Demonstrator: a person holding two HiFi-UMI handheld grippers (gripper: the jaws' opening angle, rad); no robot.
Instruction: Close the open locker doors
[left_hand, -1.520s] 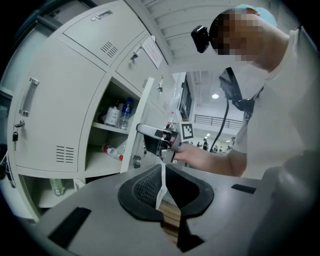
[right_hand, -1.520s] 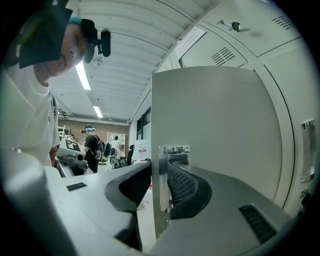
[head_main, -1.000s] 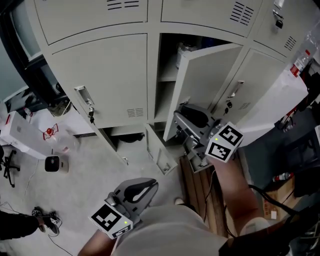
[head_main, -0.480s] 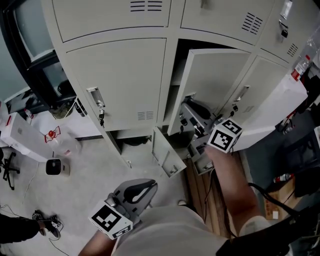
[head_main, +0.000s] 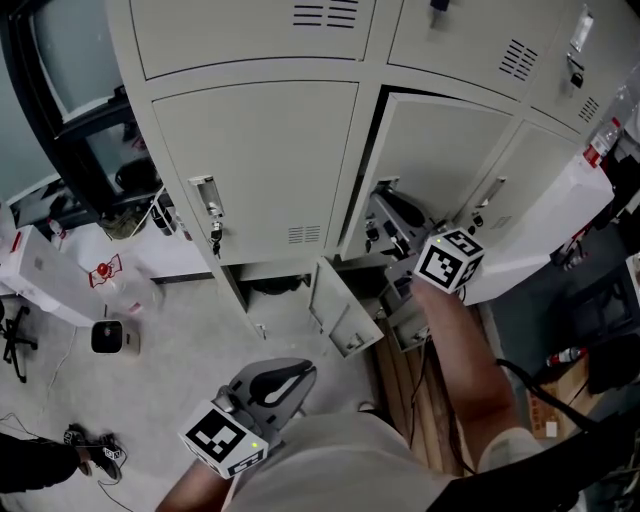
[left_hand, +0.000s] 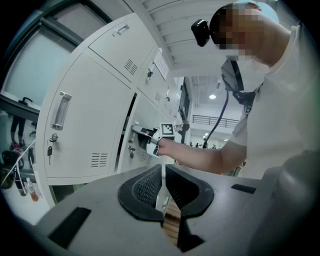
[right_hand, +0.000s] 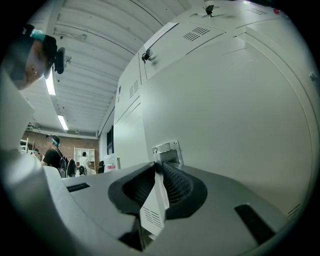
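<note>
Right gripper (head_main: 385, 205), jaws closed on nothing, is held at the middle locker door (head_main: 445, 150), which is seen almost shut, while the small lower door (head_main: 340, 315) is left open.

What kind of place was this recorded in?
Probably a locker area in a workshop or lab hall: a bank of grey metal lockers, a bare concrete floor, and strip lights overhead.

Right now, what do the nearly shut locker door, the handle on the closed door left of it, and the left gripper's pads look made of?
Locker door: probably painted sheet steel, matte pale grey; thin flat panel, even coat.
Handle: looks like bright plated metal; it glints.
Pads: matte black, likely rubber or soft plastic; fine ribbed texture.
</note>
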